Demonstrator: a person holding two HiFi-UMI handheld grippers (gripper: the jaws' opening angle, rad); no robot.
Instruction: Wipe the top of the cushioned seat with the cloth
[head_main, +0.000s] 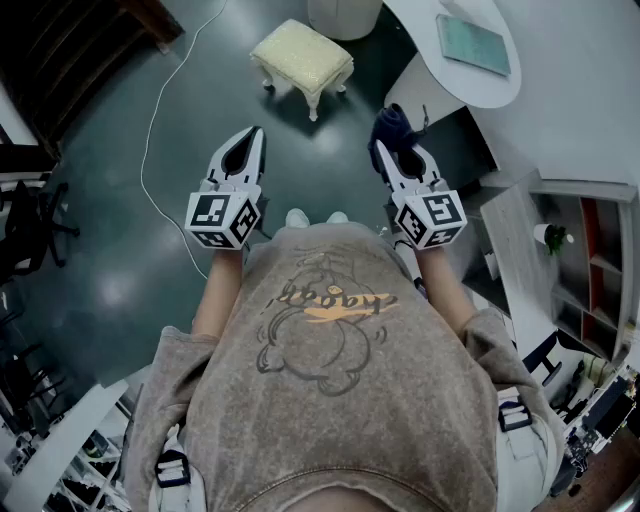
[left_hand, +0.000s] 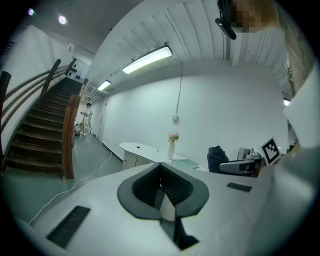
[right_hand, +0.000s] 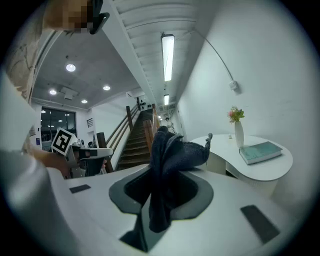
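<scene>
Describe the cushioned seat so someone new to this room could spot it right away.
Look at the dark floor left of the curved white table. The cushioned seat stands there: a cream footstool with a textured top and curled white legs, unlike the plain white round base beyond it.

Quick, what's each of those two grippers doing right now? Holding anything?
Left gripper: closed, holding nothing.
Right gripper: closed on the dark blue cloth.
</scene>
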